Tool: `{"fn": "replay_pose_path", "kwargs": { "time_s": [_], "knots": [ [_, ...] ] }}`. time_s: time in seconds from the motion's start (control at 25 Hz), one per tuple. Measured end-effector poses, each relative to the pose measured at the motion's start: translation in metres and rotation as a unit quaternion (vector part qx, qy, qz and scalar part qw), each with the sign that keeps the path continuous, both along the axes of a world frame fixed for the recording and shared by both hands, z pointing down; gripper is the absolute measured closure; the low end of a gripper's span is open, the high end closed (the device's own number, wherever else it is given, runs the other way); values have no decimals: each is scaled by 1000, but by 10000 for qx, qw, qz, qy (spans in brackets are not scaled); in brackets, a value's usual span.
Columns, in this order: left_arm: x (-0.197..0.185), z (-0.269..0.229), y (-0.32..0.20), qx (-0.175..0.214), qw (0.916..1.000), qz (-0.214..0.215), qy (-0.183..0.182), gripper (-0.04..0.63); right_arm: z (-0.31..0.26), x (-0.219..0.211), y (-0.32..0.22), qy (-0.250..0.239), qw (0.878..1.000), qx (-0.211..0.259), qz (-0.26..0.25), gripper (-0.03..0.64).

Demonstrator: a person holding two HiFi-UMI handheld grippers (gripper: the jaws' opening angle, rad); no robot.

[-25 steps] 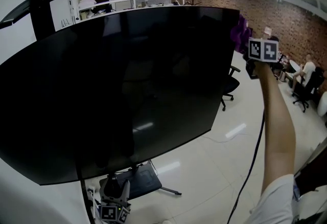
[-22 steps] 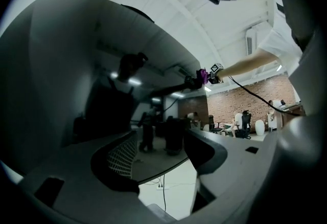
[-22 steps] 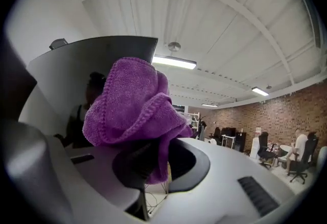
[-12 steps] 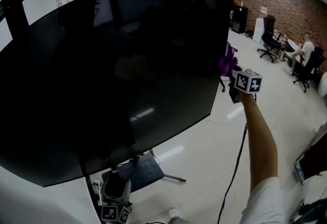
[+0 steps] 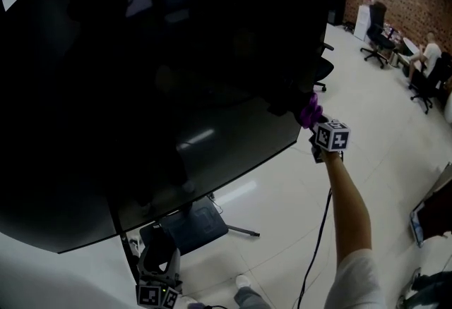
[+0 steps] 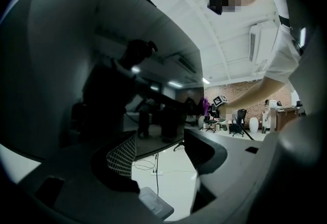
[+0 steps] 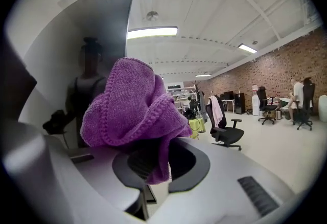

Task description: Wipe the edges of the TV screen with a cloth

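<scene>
**Head view, near to far.** At 7 o'clock the left gripper (image 5: 157, 279) hangs low beside the body. Its jaws are apart with nothing between them, probably because one tool is enough for the wipe. Just beyond it, the stand (image 5: 185, 228) rests on the floor (image 5: 282, 202) beneath the TV (image 5: 141, 75), whose dark panel fills the frame from 9 to 1 o'clock. At 3 o'clock the right gripper (image 5: 316, 128), on an outstretched arm (image 5: 349, 209), has its jaws clamped on a bunched purple cloth (image 5: 309, 111). The wad stands proud of the jaw tips, so fabric rather than plastic would meet the panel. The cloth lies at the TV's right edge, near the lower right corner, but contact cannot be confirmed. Office chairs (image 5: 378, 36) stand far off at 2 o'clock.
</scene>
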State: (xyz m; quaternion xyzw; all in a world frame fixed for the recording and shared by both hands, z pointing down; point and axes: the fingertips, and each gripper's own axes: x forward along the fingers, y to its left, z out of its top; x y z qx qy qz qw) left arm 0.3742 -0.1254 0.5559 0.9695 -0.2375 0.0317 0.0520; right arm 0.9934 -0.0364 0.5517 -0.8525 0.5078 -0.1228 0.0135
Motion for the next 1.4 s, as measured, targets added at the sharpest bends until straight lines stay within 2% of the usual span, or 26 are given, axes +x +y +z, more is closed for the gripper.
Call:
{"fn": "replay_pose_path", "kwargs": {
  "time_s": [0.16, 0.32, 0.52, 0.72, 1.0, 1.24, 1.4],
  "knots": [
    [0, 3, 0, -39, 10000, 21, 10, 328, 61, 1, 2, -151, 9985, -517, 56, 569],
    [-11, 28, -17, -47, 10000, 6, 3, 328, 144, -13, -6, -441, 9939, -978, 234, 569],
    [-13, 21, -25, -17, 10000, -18, -30, 328, 186, -27, 2, -882, 9907, -970, 355, 568],
    [-6, -5, -12, 87, 10000, -35, -21, 328, 189, -42, 14, -1130, 9912, -602, 339, 566],
    [-11, -15, 0, 234, 9996, -113, -61, 328, 190, -105, -18, -1000, 9917, -694, -405, 566],
    [-75, -5, -24, 526, 9976, -443, -3, 328, 199, -189, -57, -1106, 9897, -656, -635, 566],
    [-101, -11, -29, 511, 9968, -616, 76, 328, 199, -231, -80, -1131, 9878, -671, -840, 566]
  ]
}}
